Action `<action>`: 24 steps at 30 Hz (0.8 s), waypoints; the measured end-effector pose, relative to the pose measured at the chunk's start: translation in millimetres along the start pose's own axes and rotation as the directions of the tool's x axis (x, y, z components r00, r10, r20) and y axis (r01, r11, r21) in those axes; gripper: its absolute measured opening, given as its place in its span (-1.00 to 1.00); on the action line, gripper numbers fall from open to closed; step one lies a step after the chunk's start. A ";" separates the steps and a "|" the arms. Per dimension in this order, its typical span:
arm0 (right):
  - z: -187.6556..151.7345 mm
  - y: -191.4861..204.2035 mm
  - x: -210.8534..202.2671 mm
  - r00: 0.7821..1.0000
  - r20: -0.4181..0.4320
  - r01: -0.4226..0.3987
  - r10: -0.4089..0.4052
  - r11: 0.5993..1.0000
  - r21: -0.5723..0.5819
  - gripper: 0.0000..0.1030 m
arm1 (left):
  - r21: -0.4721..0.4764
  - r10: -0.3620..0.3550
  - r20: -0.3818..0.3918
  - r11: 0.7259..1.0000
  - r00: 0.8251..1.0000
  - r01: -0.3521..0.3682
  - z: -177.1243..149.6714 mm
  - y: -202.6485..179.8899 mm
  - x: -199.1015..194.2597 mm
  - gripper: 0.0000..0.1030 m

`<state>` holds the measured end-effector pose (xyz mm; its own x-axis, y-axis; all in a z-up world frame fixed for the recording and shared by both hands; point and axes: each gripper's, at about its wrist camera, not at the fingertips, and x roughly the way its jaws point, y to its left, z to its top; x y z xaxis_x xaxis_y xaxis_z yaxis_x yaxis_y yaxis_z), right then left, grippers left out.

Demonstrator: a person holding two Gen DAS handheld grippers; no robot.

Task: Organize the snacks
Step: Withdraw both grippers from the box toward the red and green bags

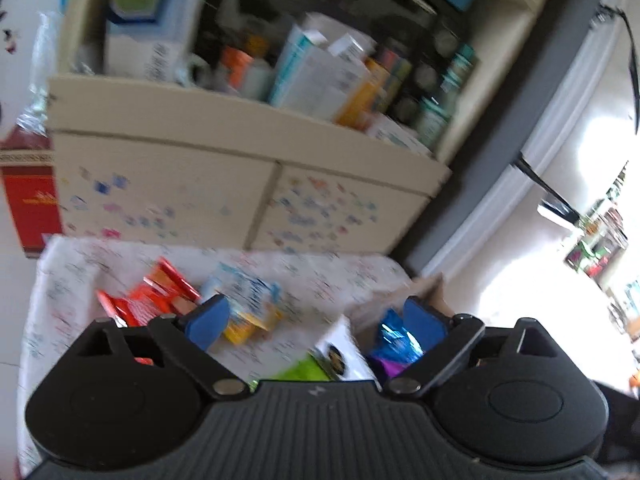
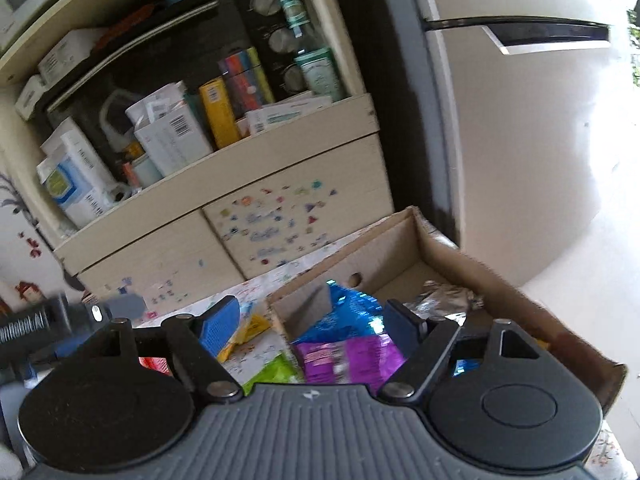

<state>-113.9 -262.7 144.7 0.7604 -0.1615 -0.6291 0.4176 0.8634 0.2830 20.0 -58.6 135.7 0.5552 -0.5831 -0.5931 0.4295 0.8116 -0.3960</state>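
**A:** How far along is the sorting?

**B:** Partway, I judge. Ahead and right of the right tool (image 2: 310,322) sits an open cardboard box (image 2: 452,258) on the desk (image 1: 320,276), which wears a patterned cloth. Inside it lie a blue foil packet (image 2: 344,316), a purple packet (image 2: 348,356) and a crumpled silver wrapper (image 2: 448,298).

**A:** What is left outside?

**B:** Ahead and left of the left tool (image 1: 318,320), red packets (image 1: 148,300) and a blue and yellow packet (image 1: 248,300) lie loose on the cloth. A green packet (image 1: 300,372) lies close under that tool, just beside the box.

**A:** Are the tools holding anything?

**B:** No. Each tool's fingers are spread wide with nothing between them. Both hover above the desk, the right one over the box's near edge.

**A:** Anything behind?

**B:** A cluttered shelf unit (image 2: 224,168), beyond both tools.
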 end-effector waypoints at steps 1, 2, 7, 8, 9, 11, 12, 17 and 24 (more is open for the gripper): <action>-1.7 3.8 2.2 1.000 -0.007 -0.011 0.011 1.000 -0.008 0.63 | -0.004 0.017 0.010 1.000 1.000 -0.017 3.1 5.3 -0.6 0.85; -3.8 6.8 3.8 1.000 -0.014 -0.021 0.021 1.000 -0.013 0.63 | -0.009 0.037 0.018 0.999 0.999 -0.037 5.9 11.4 -0.6 0.85; -19.1 25.3 16.0 0.995 -0.073 -0.074 0.072 0.997 -0.023 0.63 | -0.014 0.113 0.015 0.994 0.994 -0.112 14.0 36.8 11.5 0.85; -22.2 29.3 17.8 0.993 -0.084 -0.080 0.078 0.996 -0.027 0.63 | -0.010 0.123 0.013 0.992 0.992 -0.123 15.1 41.0 15.2 0.85; -25.8 34.0 20.3 0.992 -0.097 -0.089 0.085 0.996 -0.032 0.63 | -0.005 0.128 0.013 0.992 0.992 -0.128 15.6 44.1 17.5 0.85; -32.4 42.3 25.0 0.987 -0.127 -0.108 0.102 0.993 -0.041 0.63 | 0.005 0.143 0.011 0.990 0.990 -0.143 16.5 50.9 22.9 0.85; -36.1 47.1 27.5 0.983 -0.144 -0.118 0.110 0.992 -0.048 0.63 | 0.011 0.147 0.009 0.989 0.989 -0.147 16.5 53.2 25.2 0.85; -51.8 64.1 41.2 0.968 -0.217 -0.142 0.125 0.988 -0.067 0.63 | 0.085 0.169 -0.033 0.983 0.985 -0.165 9.0 61.9 45.5 0.85; -71.8 65.0 67.9 0.948 -0.302 -0.100 0.098 0.995 0.010 0.63 | 0.114 0.209 -0.090 0.974 0.974 -0.198 0.2 75.1 80.3 0.84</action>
<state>-70.9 -183.3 68.4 0.6115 0.0758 -0.7876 0.3445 0.8706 0.3512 97.0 -44.4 58.4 0.5659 -0.3954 -0.7235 0.3897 0.9016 -0.1879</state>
